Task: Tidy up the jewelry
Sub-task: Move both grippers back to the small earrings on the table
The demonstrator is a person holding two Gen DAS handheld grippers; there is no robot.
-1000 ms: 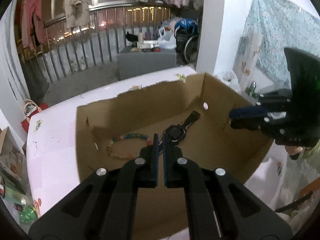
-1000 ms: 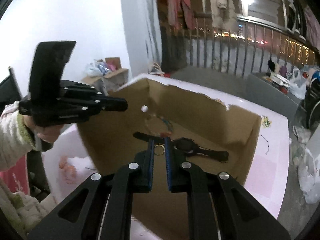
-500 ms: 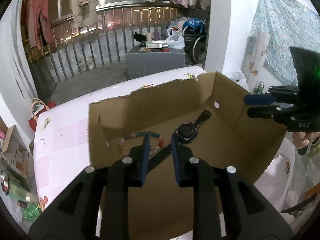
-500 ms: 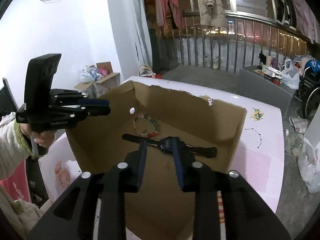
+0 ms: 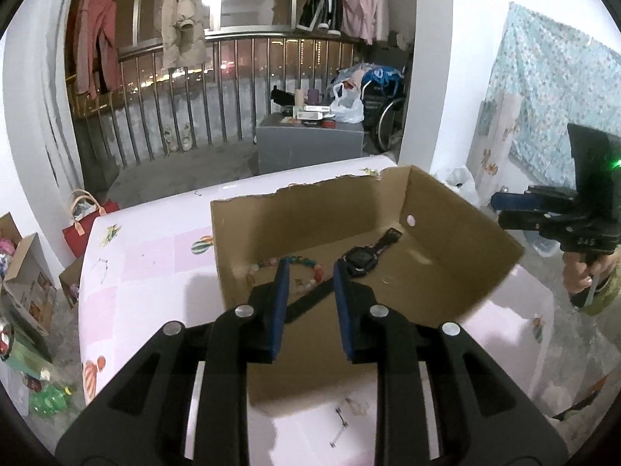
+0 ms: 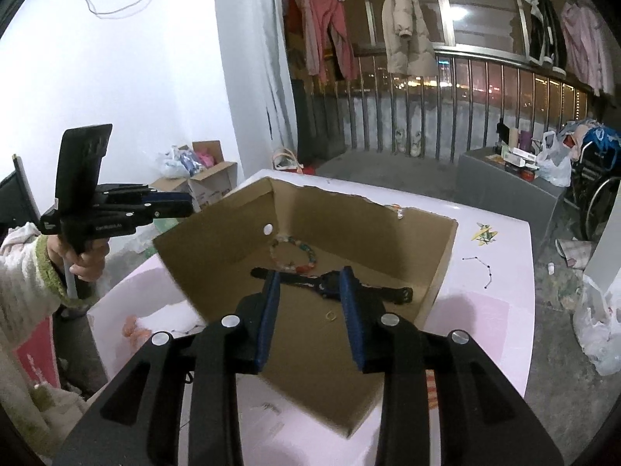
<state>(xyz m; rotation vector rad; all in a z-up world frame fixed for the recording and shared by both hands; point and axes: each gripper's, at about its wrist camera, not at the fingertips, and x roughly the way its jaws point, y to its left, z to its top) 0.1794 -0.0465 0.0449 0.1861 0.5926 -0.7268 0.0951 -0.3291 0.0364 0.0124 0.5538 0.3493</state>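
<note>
Balcony room, night: clothes hung over a metal railing (image 5: pixel 248 89), grey cabinet (image 5: pixel 310 143) behind a pink table (image 5: pixel 147 256). On the table, an open cardboard box (image 5: pixel 458 240) is seen. Inside it, left to right from the left wrist: bead bracelet (image 5: pixel 306 262), black watch (image 5: pixel 361 260), small gold ring (image 6: pixel 330 315). Left gripper (image 5: pixel 308 306) is held above the box, jaws spread, nothing gripped. Right gripper (image 6: pixel 310 310) likewise spread and empty.

Matt brown cardboard box (image 5: pixel 458 229), torn top edge; watch (image 5: pixel 359 261) w/ black rubbery strap; bench (image 5: pixel 155 256) smooth, glossy pink; bracelet (image 6: pixel 295 253) polished beads.
</note>
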